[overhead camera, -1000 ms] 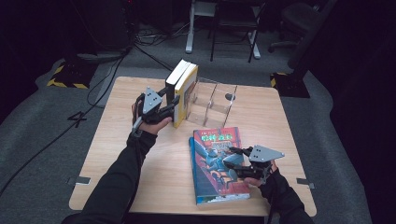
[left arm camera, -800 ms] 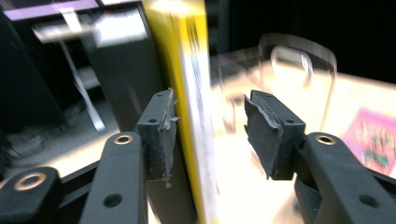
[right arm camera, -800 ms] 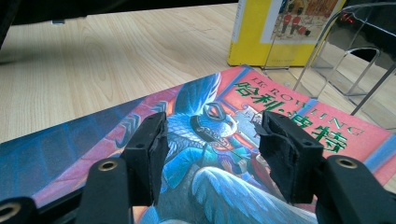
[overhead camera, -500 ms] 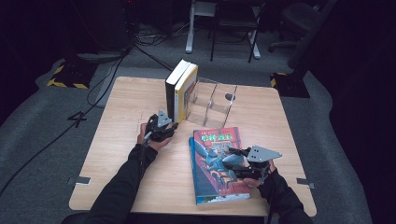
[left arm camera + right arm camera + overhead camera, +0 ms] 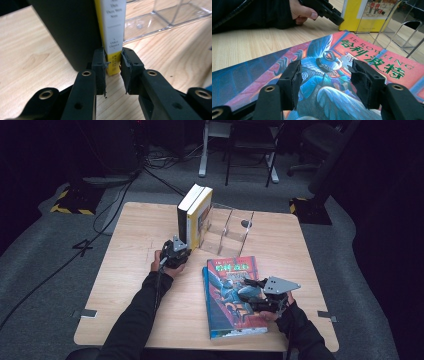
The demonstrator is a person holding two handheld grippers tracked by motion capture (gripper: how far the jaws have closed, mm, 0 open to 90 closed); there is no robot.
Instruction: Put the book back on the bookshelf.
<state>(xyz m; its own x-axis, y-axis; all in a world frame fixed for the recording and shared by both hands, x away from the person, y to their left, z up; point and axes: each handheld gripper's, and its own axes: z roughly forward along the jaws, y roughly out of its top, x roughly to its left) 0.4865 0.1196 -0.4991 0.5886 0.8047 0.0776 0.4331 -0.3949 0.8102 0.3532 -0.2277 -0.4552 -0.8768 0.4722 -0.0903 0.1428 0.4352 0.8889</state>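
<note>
Left gripper [image 5: 113, 72]: its fingers [image 5: 100, 67] are spread a little, set either side of the lower spine of the yellow book [image 5: 112, 37]; whether the pads touch the spine cannot be told. In the high view the left gripper [image 5: 175, 254] is seen at frame centre-left, just at the foot of the yellow book [image 5: 199, 217], which stands upright beside a black book [image 5: 184, 215] in the upper middle of the frame. Both upright books are pressed side by side at the left end of a clear acrylic rack [image 5: 231, 232].

Right gripper [image 5: 325, 75]: its fingers [image 5: 292, 80] are spread wide, held over the cover of the colourful book [image 5: 332, 82], nothing pinched. In the high view the right gripper [image 5: 255, 295] is placed at lower right, over the colourful book [image 5: 232, 300], which lies flat, cover up, near the bottom edge of the bench [image 5: 135, 240]. In the right gripper view the left hand [image 5: 302, 12] is seen at the upper left of the frame.

The bench is a pale wood-grain top, bare apart from the books and rack. It is surrounded by grey carpet floor [image 5: 45, 265]; cables [image 5: 120, 190] are trailed across it at upper left, and a chair [image 5: 250, 145] stands at the top in a dark room.
</note>
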